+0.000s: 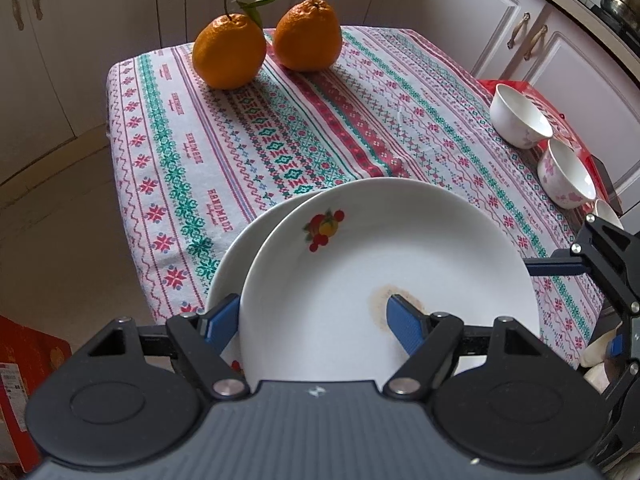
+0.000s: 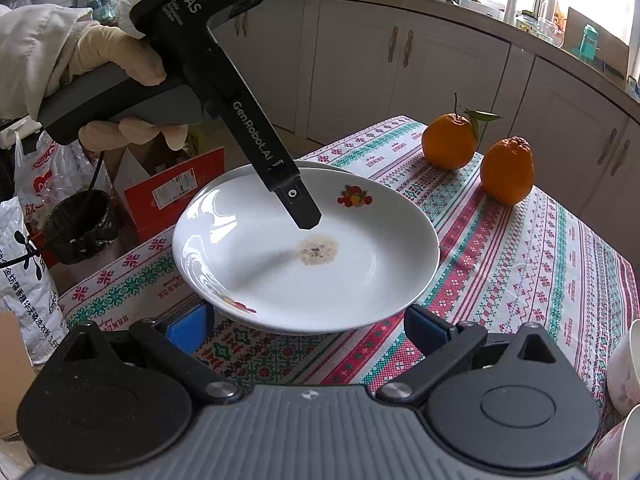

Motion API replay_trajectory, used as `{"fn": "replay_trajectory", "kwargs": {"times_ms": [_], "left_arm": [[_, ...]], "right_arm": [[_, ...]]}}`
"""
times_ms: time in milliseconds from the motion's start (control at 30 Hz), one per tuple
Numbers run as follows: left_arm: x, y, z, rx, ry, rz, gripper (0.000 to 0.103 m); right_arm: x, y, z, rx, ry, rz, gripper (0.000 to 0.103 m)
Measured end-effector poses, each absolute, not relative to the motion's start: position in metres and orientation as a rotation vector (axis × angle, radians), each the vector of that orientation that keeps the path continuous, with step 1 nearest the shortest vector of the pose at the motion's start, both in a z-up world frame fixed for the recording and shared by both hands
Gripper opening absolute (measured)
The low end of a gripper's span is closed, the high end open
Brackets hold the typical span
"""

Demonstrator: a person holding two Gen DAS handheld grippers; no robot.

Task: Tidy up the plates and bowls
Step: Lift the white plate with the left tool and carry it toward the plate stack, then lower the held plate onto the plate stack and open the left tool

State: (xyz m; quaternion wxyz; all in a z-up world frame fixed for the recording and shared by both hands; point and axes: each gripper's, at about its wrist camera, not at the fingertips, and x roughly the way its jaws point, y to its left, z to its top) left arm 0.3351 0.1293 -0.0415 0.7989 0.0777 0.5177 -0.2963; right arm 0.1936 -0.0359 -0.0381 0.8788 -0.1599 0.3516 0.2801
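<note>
In the left wrist view, two white plates are seen stacked in the lower centre of the frame, on the patterned cloth of the bench (image 1: 248,120). The upper plate (image 1: 384,264) is offset to the right of the lower plate (image 1: 236,256), of which only a crescent shows at the left. A fruit motif is printed on the upper plate's rim, and a brownish stain is seen near its middle.

The left hand-held gripper (image 1: 316,322) is held with its jaws apart, astride the near rim of the upper plate: one blue pad (image 1: 219,318) is placed outside the rim on the left, the other inside the dish beside the stain. Whether either pad touches the plate cannot be told; no clamping is shown.

In the right wrist view, the right hand-held gripper (image 2: 308,330) is seen with its jaws wide apart and nothing between them, just short of the near edge of the plates, at the bottom of the frame. The left device is gripped by a gloved hand (image 2: 100,76) at the upper left.

Two oranges (image 1: 266,46) are seen at the upper centre of the left wrist frame, at the cloth's far end. Two white bowls (image 1: 540,144) with pink flowers are placed at the right edge.
</note>
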Motion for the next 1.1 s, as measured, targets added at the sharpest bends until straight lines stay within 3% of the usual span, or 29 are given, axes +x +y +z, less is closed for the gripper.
{"fn": "replay_trajectory", "kwargs": {"times_ms": [567, 1100], "left_arm": [[0.331, 0.135, -0.034, 0.191, 1.079, -0.636, 0.079], [0.332, 0.135, -0.030, 0.218, 1.048, -0.603, 0.087]], "right_arm": [[0.194, -0.033, -0.040, -0.374, 0.721, 0.581, 0.103], [0.195, -0.045, -0.041, -0.376, 0.728, 0.548, 0.103]]}}
